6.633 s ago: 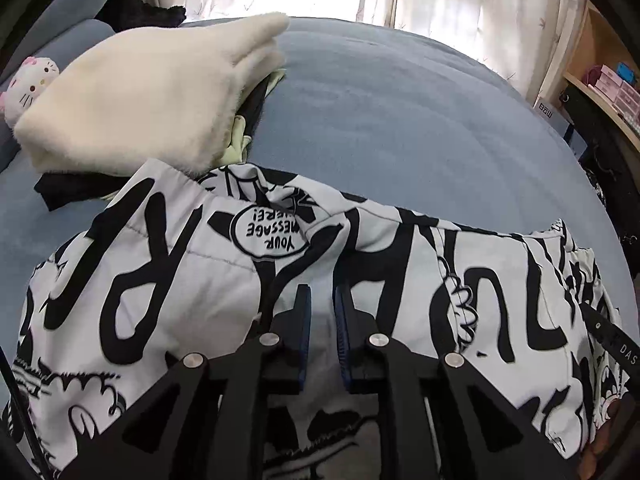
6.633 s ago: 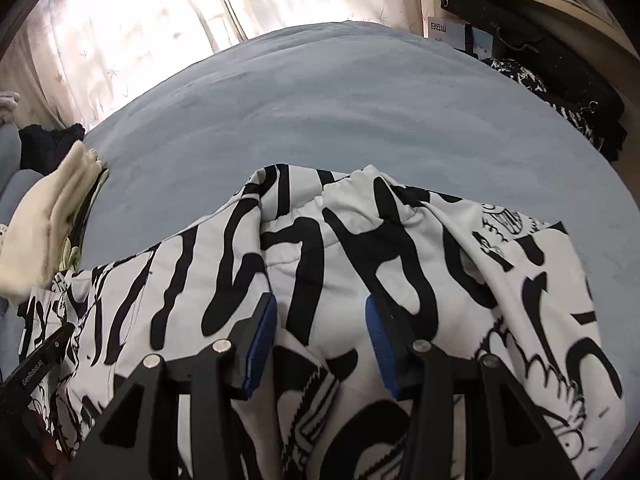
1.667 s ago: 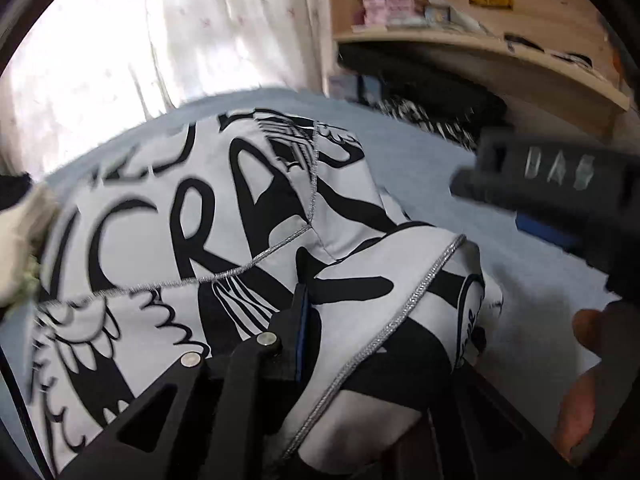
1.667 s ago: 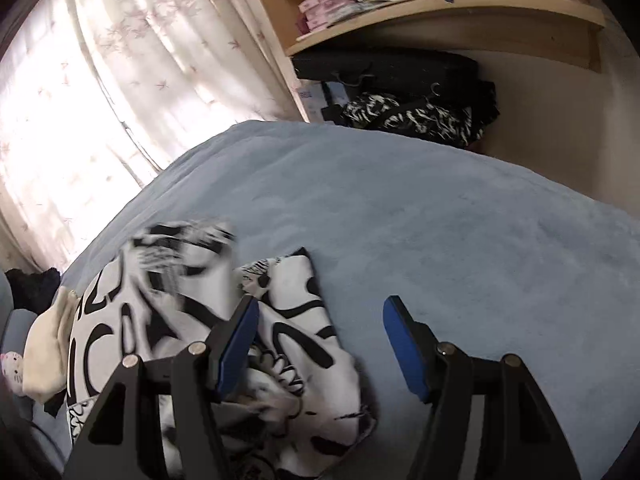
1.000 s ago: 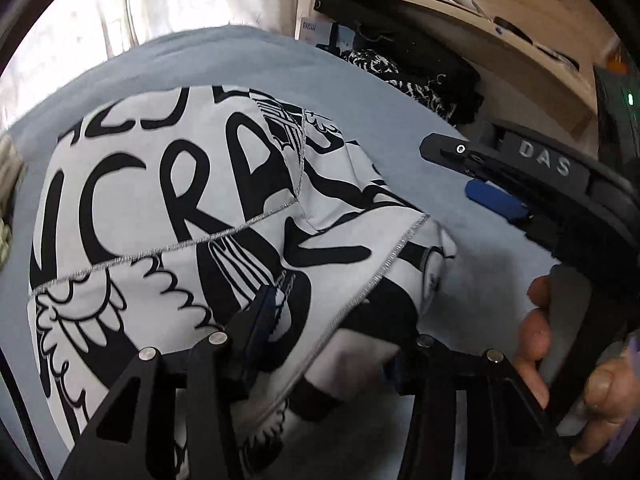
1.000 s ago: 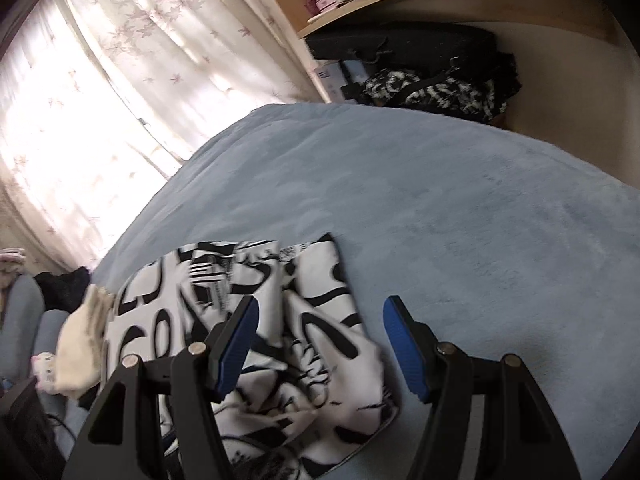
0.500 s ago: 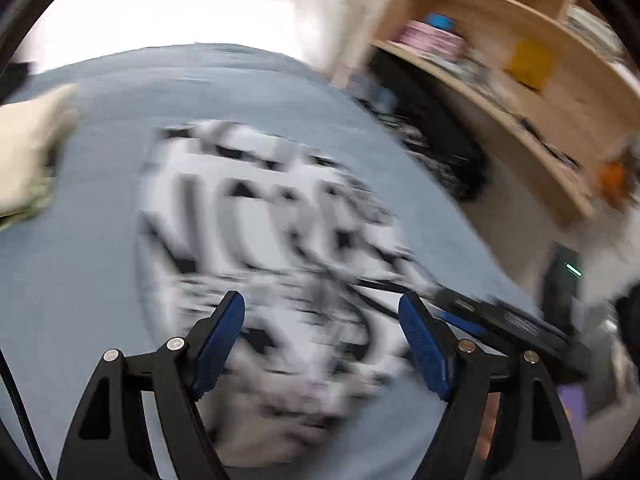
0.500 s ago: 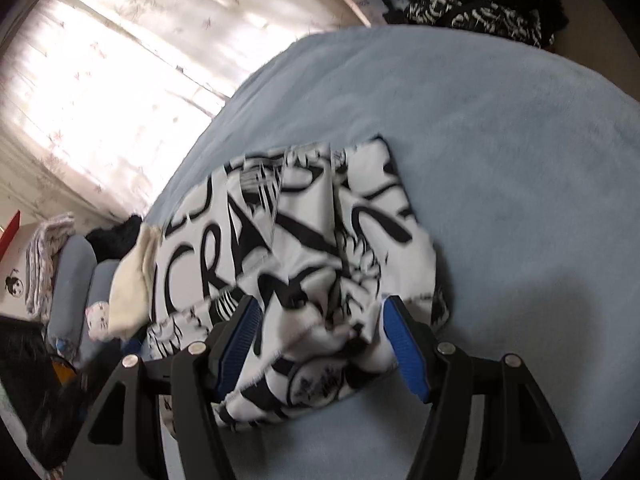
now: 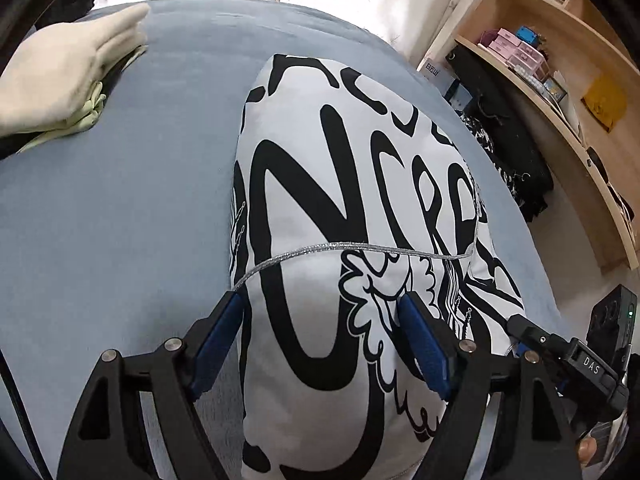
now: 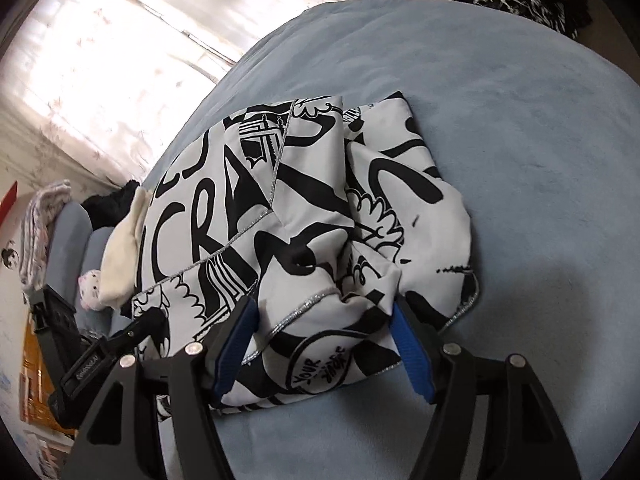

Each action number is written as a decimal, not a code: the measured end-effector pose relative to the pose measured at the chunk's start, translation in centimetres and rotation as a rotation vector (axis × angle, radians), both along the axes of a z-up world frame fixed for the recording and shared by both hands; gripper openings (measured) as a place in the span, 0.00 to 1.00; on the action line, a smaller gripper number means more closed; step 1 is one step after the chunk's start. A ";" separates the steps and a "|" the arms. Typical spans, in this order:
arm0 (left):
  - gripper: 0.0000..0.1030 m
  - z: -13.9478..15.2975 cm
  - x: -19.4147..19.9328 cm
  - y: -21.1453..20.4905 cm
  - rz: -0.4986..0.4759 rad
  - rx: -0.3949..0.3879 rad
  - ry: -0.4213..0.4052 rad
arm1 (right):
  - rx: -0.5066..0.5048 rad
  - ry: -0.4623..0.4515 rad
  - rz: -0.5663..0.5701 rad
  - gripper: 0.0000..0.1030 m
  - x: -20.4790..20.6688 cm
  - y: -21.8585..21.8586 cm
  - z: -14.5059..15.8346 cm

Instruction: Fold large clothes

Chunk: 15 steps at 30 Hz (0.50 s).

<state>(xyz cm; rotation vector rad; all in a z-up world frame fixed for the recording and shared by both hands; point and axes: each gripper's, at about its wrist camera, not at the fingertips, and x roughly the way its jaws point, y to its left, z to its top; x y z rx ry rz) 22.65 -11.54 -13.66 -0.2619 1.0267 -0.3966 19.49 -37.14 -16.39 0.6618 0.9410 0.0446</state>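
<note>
Both the left gripper (image 9: 320,316) and right gripper (image 10: 322,320) are spread wide, released, hovering over the folded white garment with black graffiti lettering (image 9: 340,208) on the blue-grey plush bedspread (image 9: 120,208).

Daylight enters through the curtains (image 10: 120,60), which glare white. Both views are sharp, with fisheye bending and dark corners. A soft shadow falls on the bed (image 10: 560,280).
</note>
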 end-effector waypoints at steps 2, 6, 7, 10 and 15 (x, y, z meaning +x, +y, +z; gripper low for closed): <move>0.78 -0.2 0.0 0.0 -0.008 -0.004 -0.001 | 0.000 -0.005 -0.002 0.67 0.2 0.2 -0.2; 0.81 -0.5 0.1 -0.2 -0.005 -0.021 0.005 | 0.002 0.005 -0.019 0.64 0.8 0.2 -0.6; 0.82 -0.5 0.2 -0.2 -0.002 -0.026 0.009 | -0.016 -0.001 -0.021 0.56 1.0 0.4 -0.5; 0.82 -0.6 0.2 -0.6 0.008 -0.025 0.018 | -0.078 -0.026 0.001 0.39 1.5 1.0 0.2; 0.81 0.4 0.1 -1.3 0.007 -0.019 0.024 | -0.151 -0.187 0.004 0.26 0.6 1.1 4.2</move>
